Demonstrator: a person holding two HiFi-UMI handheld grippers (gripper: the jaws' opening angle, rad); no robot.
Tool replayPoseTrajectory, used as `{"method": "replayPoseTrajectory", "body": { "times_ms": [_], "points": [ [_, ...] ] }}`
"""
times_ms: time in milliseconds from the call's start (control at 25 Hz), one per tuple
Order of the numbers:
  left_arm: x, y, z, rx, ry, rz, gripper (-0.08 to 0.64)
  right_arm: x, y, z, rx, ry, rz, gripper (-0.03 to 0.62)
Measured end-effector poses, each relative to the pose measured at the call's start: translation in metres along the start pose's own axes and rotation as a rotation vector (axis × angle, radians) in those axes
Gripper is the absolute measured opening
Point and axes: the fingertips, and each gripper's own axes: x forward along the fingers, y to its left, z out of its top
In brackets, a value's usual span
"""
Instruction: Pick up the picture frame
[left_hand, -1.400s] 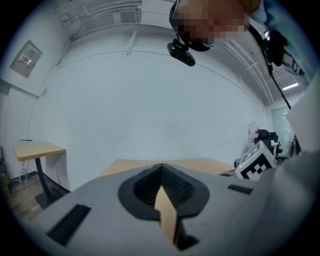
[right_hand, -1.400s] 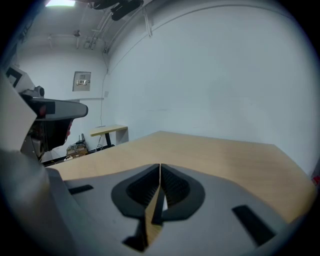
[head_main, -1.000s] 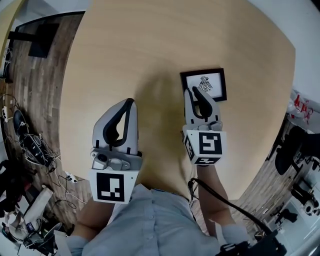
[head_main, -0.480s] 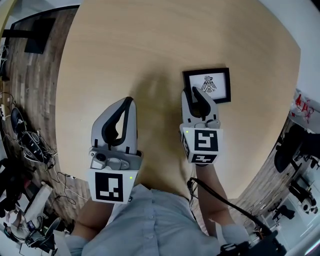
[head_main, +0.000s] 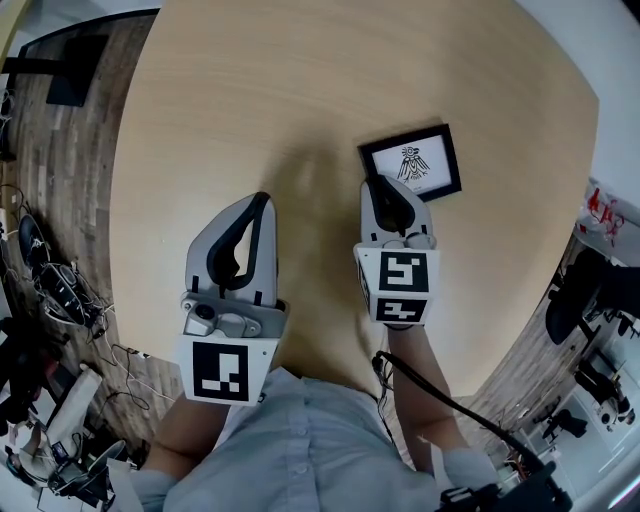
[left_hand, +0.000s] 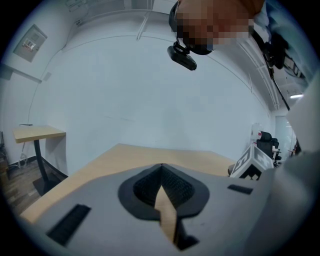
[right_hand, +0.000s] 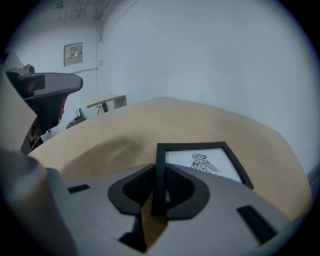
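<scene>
Two grippers hang over the table (head_main: 300, 90) — the right gripper (head_main: 384, 186) has just closed its jaws onto the left edge of the picture frame (head_main: 422, 163) stretching ahead of it — the left gripper (head_main: 260, 203) alongside, jaws together on nothing.

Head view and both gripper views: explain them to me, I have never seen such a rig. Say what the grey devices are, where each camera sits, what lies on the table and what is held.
No robot here: a person holds a two-jaw gripper in each hand. The head view looks down from the person's head; each gripper view rides on one gripper and looks along its jaws. On the wooden table lies a black picture frame with a bird drawing. The right gripper has just been closing; its jaws now clamp the frame's left edge. The left gripper is shut on nothing.
</scene>
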Motion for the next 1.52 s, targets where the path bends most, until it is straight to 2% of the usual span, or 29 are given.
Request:
{"method": "replayPoseTrajectory", "body": {
  "times_ms": [160, 440, 600, 880, 1040, 1240, 1520],
  "points": [
    [-0.004, 0.003, 0.004, 0.008, -0.013, 0.005, 0.0, -0.001, -0.002, 0.002, -0.001, -0.032, -0.011, 0.06],
    [-0.021, 0.001, 0.021, 0.049, -0.071, 0.009, 0.0, -0.026, 0.009, 0.034, 0.005, -0.181, -0.009, 0.061],
    [-0.042, -0.011, 0.043, 0.079, -0.133, 0.014, 0.0, -0.068, 0.017, 0.065, -0.001, -0.326, 0.003, 0.061],
    [-0.081, -0.051, 0.094, 0.179, -0.271, 0.02, 0.0, -0.177, 0.029, 0.128, -0.047, -0.616, 0.032, 0.063],
    [-0.095, -0.072, 0.127, 0.207, -0.36, 0.022, 0.0, -0.229, 0.033, 0.149, -0.079, -0.745, 0.042, 0.064],
    [-0.119, -0.07, 0.156, 0.2, -0.448, 0.036, 0.0, -0.257, 0.052, 0.155, -0.107, -0.82, 0.048, 0.064],
    [-0.134, -0.077, 0.166, 0.225, -0.472, 0.044, 0.0, -0.27, 0.058, 0.159, -0.125, -0.862, 0.053, 0.064]
  ]
}}
